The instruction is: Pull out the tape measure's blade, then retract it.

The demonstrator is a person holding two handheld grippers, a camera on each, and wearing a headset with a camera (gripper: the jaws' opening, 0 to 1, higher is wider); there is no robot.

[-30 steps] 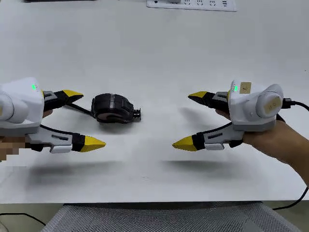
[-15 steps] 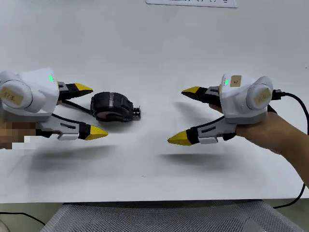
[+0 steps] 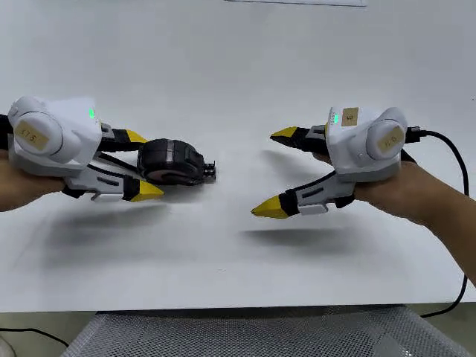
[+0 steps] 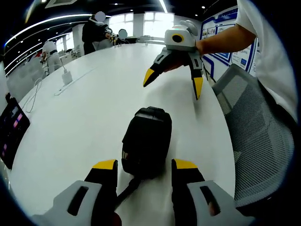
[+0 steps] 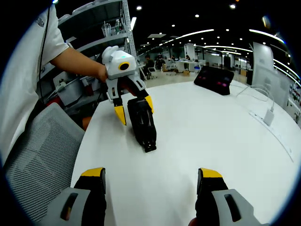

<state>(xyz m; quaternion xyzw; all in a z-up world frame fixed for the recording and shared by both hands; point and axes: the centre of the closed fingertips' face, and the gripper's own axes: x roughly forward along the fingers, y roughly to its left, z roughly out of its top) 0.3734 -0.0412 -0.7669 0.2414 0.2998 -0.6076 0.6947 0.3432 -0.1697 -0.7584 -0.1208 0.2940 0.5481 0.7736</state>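
- The worktop [image 3: 238,59] is white. The working patch lies set back from its near edge, which gives both hands room to come in low from either side.
- The left gripper [image 3: 145,163] lies flat along the worktop on the left. Its jaws are released but drawn in narrow, one on each side of the tape measure's rear end. In the left gripper view [image 4: 146,165] the yellow tips flank the case with thin gaps. No clamp is made, though I cannot rule out a light touch. This looks like the set-up for pinning the case so it cannot slide when the blade is pulled.
- The right gripper [image 3: 270,173] hangs just above the worktop on the right, well apart from the tape measure. Its jaws are spread wide and hold nothing, as its own view [image 5: 149,173] confirms. It points straight at the blade end, probably lined up to go in for the tip.
- The tape measure [image 3: 172,161] is black and rests on its side, left of centre and in from the near edge. Its blade is fully wound in, so the pull has not begun.
- The strap [image 4: 129,188] trails from the case back between the left jaws. It could get pinched in the grip.
- The blade tip [image 5: 149,148] pokes out of the case toward the right gripper. It is a small target and calls for a careful, narrow pinch.
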